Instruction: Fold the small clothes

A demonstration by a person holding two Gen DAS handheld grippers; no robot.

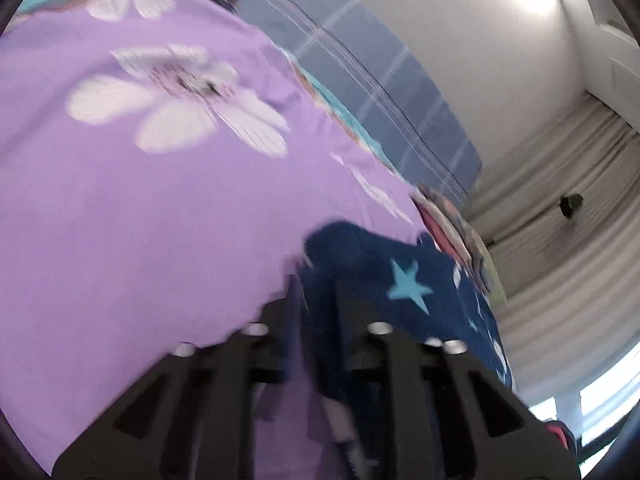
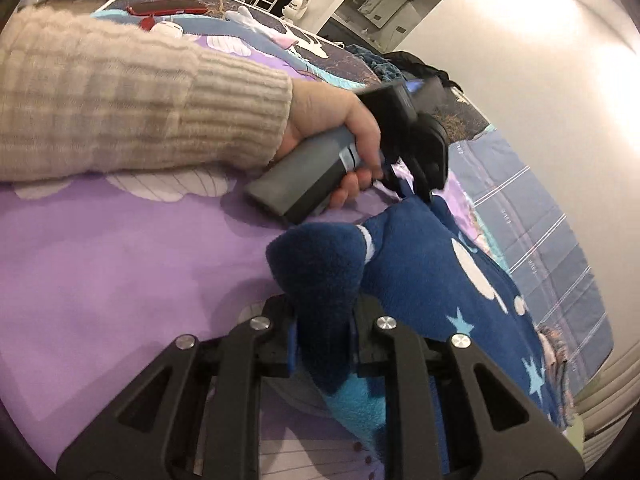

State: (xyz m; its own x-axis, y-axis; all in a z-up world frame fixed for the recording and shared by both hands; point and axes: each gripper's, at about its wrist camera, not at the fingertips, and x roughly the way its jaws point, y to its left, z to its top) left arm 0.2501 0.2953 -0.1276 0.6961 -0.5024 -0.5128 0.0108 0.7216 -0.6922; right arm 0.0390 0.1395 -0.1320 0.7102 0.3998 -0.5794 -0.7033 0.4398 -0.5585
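Observation:
A dark blue fleece garment (image 2: 440, 280) with light blue stars and white dots lies on a purple flowered bedsheet (image 2: 120, 260). My right gripper (image 2: 324, 320) is shut on a bunched fold of it at the near end, and the fold stands up between the fingers. Farther off, a hand (image 2: 352, 128) in a cream knit sleeve holds my left gripper (image 2: 416, 190), its tips at the garment's far edge. In the blurred left wrist view the blue garment (image 1: 400, 272) fills the gap between the left gripper's (image 1: 318, 296) fingers, which look shut on it.
A blue-grey checked blanket (image 1: 360, 80) lies beside the purple bedsheet (image 1: 140, 220) toward the white wall. Pale curtains (image 1: 560, 240) hang past the bed's end. A red object (image 2: 160, 10), white items and a dark heap of clothes (image 2: 400, 64) sit at the far side.

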